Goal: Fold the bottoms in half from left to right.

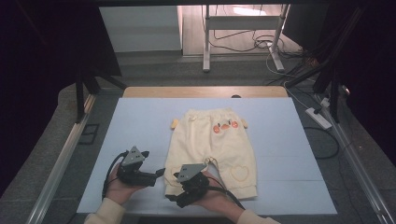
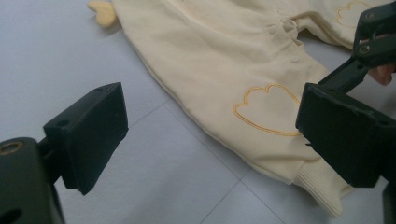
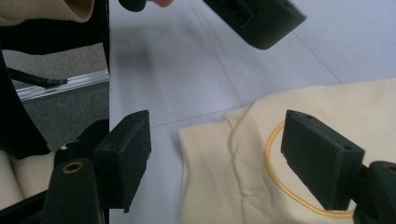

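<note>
Item: pale yellow baby trousers (image 1: 212,151), lying flat on the blue mat (image 1: 140,121) that covers the counter, waistband toward the far side, both cuffs toward the person.
Details: orange appliqué (image 1: 224,125) below the waistband; a stitched heart outline (image 1: 240,172) on each knee; snap buttons along the inner leg seam.
Material, judged: soft knit cotton, light, limp. It will drape and fold under its own weight and will not hold a shape when lifted from one point.
Slip, judged: low against the pads; the cloth may drag on the mat rather than slide freely.
Fragility: none to speak of; only the snaps could catch.
Left gripper (image 1: 156,173): released, jaws wide with nothing between them, hovering over bare mat just beside the left-hand leg.
Right gripper (image 3: 215,163): released, jaws standing wide, straddling the ribbed cuff (image 3: 205,154) and the edge of the knee heart; pads not pressing on cloth.
Where to hold, judged: the ribbed cuff, thicker than the leg cloth, so a pinch should bite well.
Risk, judged: taking one layer only, so the leg opens instead of lifting whole.
</note>
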Demonstrator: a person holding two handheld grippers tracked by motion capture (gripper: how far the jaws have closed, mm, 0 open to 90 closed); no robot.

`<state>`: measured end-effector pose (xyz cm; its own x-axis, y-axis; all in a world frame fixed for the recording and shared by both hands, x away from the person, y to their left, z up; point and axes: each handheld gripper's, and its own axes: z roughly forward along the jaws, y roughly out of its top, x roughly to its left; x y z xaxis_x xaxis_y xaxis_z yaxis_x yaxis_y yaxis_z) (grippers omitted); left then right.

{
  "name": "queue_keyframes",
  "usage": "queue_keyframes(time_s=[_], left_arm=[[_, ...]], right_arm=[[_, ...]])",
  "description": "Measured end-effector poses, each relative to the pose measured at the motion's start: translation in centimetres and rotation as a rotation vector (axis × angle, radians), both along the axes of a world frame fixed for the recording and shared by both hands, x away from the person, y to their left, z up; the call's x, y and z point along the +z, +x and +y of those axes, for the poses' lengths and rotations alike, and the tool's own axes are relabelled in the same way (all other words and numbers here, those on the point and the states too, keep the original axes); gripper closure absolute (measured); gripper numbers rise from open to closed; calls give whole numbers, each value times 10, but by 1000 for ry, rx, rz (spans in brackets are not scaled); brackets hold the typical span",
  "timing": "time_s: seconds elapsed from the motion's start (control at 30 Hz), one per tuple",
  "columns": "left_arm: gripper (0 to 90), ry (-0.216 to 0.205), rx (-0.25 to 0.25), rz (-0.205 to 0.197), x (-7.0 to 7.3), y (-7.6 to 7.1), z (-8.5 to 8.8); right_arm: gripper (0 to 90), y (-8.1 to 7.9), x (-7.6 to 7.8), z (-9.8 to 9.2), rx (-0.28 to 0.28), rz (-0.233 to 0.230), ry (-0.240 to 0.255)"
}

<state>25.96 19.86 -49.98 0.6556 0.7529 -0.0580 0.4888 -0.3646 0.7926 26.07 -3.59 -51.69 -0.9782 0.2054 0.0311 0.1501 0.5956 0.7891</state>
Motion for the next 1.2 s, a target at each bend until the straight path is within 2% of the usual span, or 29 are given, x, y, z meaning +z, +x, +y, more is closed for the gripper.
queue_keyframes(time_s=[0.23, 0.53, 0.67, 0.73, 0.93, 1.07, 1.2], left_arm=[[89, 6, 6, 1, 0, 0, 0], [89, 11, 6, 4, 0, 1, 0], [89, 14, 11, 6, 0, 1, 1], [90, 14, 12, 6, 0, 1, 1], [89, 22, 11, 16, -1, 2, 1], [89, 21, 7, 19, -1, 2, 2], [89, 22, 7, 24, -2, 3, 1]], right_arm=[[255, -3, -7, 11, 15, -14, -53], [280, -3, -13, 18, 23, -19, -93], [308, -6, -17, 21, 36, -48, -133], [325, -7, -19, 23, 26, -56, -142], [471, -9, -19, 23, 5, -128, -174], [595, -10, -17, 22, -13, -158, -191], [702, -6, -12, 17, -17, -146, -187]])
